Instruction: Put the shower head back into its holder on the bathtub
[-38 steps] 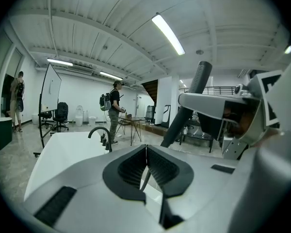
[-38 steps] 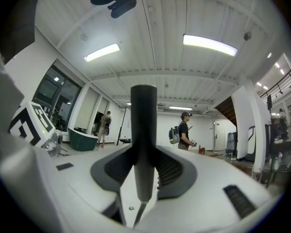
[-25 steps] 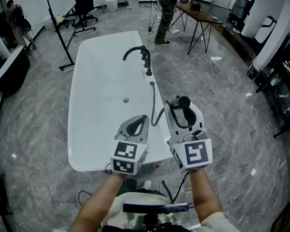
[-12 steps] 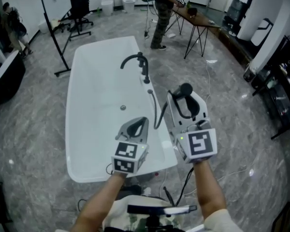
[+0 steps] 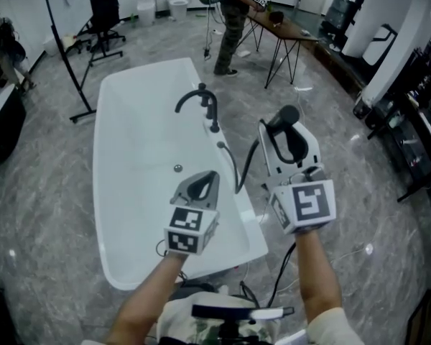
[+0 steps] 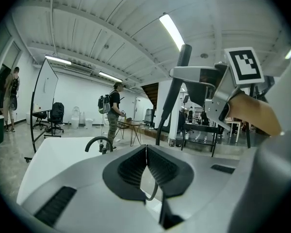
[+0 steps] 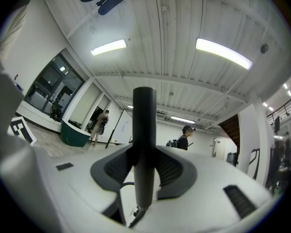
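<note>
My right gripper [image 5: 287, 136] is shut on the black shower head [image 5: 287, 116], held upright in the air to the right of the white bathtub [image 5: 108, 192]. In the right gripper view the handle [image 7: 144, 144] stands clamped between the pads. Its dark hose [image 5: 241, 169] curves down to a small fitting [image 5: 220, 145] on the tub's right rim, just this side of the black faucet [image 5: 201, 98]. My left gripper [image 5: 204, 182] hovers over the near right part of the tub, jaws shut with nothing between them [image 6: 146, 152]. The left gripper view also shows the shower head [image 6: 177, 84].
A person [image 5: 228, 16] stands beyond the tub beside a folding table [image 5: 284, 29]. A black stand [image 5: 61, 56] and an office chair [image 5: 100, 9] lie at the back left. Dark shelving [image 5: 416, 121] lines the right side. Cables [image 5: 284, 279] trail on the floor by my feet.
The right gripper has risen and drifted right with the shower head still in it. The left gripper has moved forward along the tub. Both grips look the same.
</note>
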Tool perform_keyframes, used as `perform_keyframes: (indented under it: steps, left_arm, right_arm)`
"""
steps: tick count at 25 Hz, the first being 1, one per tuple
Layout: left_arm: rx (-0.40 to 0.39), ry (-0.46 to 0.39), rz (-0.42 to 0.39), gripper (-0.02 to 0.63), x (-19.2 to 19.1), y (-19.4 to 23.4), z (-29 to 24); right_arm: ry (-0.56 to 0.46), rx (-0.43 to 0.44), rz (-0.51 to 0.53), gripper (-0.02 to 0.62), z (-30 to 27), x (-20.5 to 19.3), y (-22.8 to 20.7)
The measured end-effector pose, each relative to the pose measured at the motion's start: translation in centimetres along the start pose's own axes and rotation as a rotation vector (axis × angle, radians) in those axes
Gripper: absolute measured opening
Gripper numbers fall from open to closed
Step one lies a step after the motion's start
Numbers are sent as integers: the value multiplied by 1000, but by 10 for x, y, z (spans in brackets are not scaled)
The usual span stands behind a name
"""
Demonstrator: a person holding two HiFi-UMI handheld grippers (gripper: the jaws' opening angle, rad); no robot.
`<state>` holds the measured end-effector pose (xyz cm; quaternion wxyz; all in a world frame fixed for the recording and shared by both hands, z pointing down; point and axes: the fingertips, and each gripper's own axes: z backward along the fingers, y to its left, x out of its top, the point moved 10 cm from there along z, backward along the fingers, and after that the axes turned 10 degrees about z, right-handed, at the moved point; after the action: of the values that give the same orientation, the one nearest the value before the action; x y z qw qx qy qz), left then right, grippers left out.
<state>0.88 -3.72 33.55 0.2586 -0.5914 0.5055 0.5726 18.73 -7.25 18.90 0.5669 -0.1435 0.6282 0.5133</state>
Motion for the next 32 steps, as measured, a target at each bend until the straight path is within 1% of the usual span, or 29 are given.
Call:
perform_keyframes:
  steps: [11, 19, 27, 32]
  left_arm:
    - [-34, -19, -11, 15, 19, 34, -17]
    - [-48, -32, -14, 15, 33, 42, -24]
    - [-42, -31, -8, 15, 34, 51, -25]
    - [-45, -23, -11, 15, 32, 53, -30]
  right_arm:
    - [-39, -46, 88, 143, -40, 28, -18]
    - [-92, -76, 133, 143, -56, 61, -43]
    - [-147, -104, 174, 143, -71, 97, -63]
    - [-161, -116, 193, 143, -75, 103, -68]
